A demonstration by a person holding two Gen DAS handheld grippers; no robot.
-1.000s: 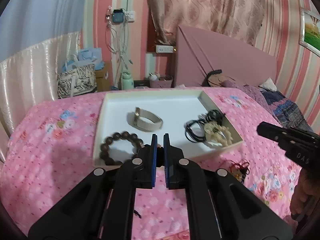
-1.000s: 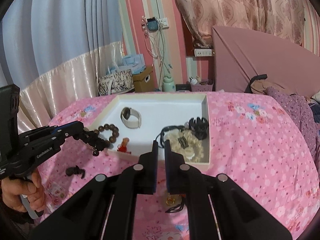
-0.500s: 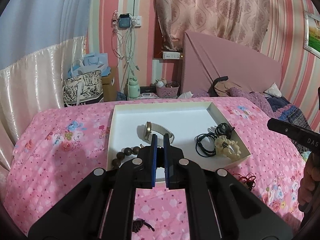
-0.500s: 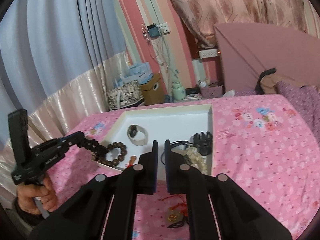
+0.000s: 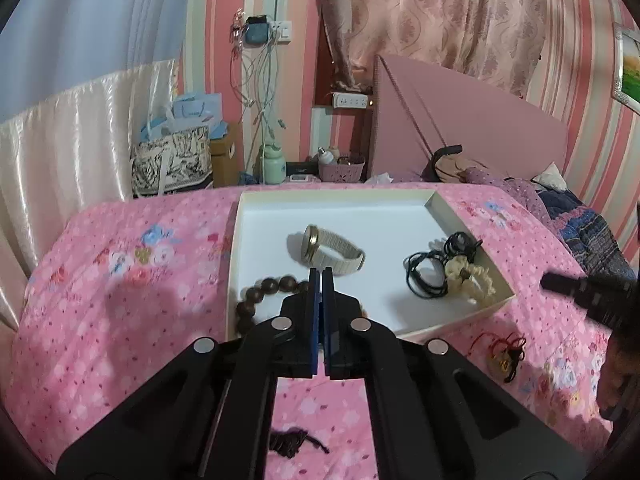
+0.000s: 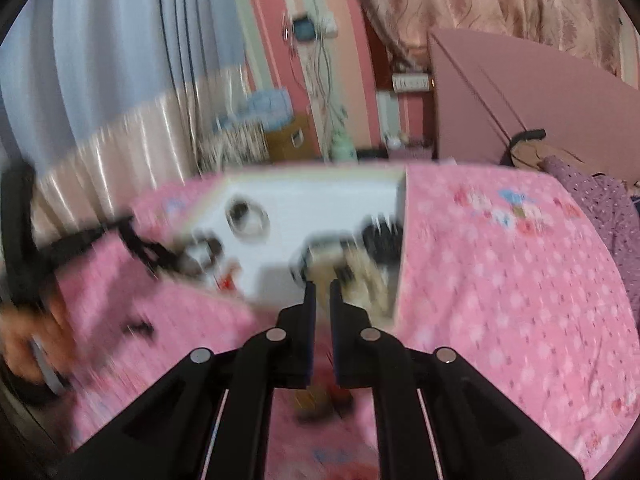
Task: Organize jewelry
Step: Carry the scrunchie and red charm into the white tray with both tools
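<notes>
A white tray [image 5: 256,216] lies on the pink bedspread. It holds a cream-strapped watch [image 5: 328,248], a dark bead bracelet [image 5: 264,300], black hair ties [image 5: 426,276] and a pale bead bracelet [image 5: 474,278]. A red-corded charm [image 5: 502,354] lies on the bedspread by the tray's near right corner. A small dark piece [image 5: 290,442] lies under my left gripper [image 5: 321,276], which is shut and empty above the tray's near edge. My right gripper [image 6: 322,290] has its jaws slightly apart and empty; its view is blurred.
The bed's pink headboard [image 5: 460,120] stands behind on the right. Bags [image 5: 172,160] and a nightstand with a bottle [image 5: 274,162] stand beyond the bed's far edge. Clothes [image 5: 580,216] lie at the far right.
My left gripper's jaws have closed fully and it has pulled back a little. My right gripper has swung down toward the red-corded charm; its view is now blurred.
</notes>
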